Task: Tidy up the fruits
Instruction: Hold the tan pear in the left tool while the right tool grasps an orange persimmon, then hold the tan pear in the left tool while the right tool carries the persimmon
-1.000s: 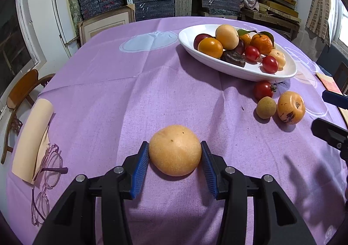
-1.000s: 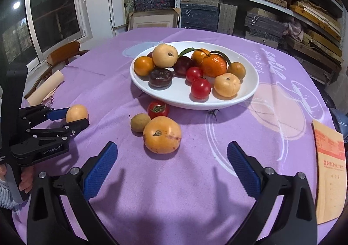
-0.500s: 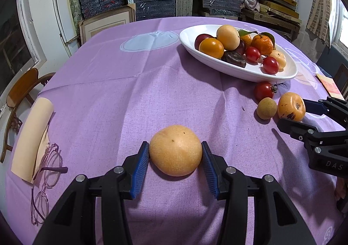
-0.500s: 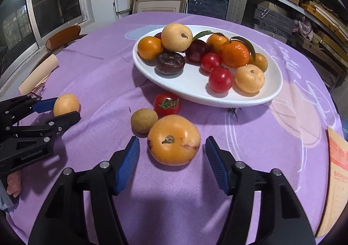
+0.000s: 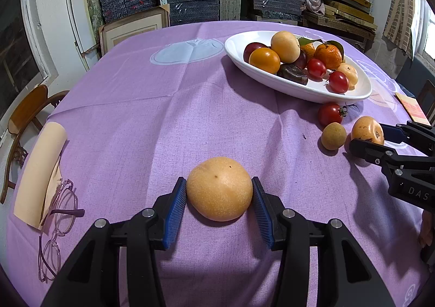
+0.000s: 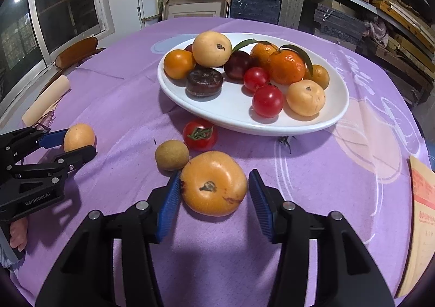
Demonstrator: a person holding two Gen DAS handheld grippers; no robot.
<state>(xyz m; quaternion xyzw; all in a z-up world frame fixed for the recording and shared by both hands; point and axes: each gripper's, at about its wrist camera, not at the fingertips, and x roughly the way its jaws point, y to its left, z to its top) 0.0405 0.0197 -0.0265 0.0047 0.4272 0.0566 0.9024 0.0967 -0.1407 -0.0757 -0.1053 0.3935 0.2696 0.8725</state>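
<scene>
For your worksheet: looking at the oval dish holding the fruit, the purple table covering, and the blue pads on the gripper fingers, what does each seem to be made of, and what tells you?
Oval dish: probably glazed ceramic; smooth, white, glossy rim.
Table covering: woven cloth, matte; visible weave and fold creases.
Blue pads: likely rubber or soft plastic; fine ribbed, matte surface. The exact material cannot be told.

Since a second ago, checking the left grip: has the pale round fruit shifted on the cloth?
No. The pale round fruit sits equally far from the glasses, between the left gripper pads.
</scene>
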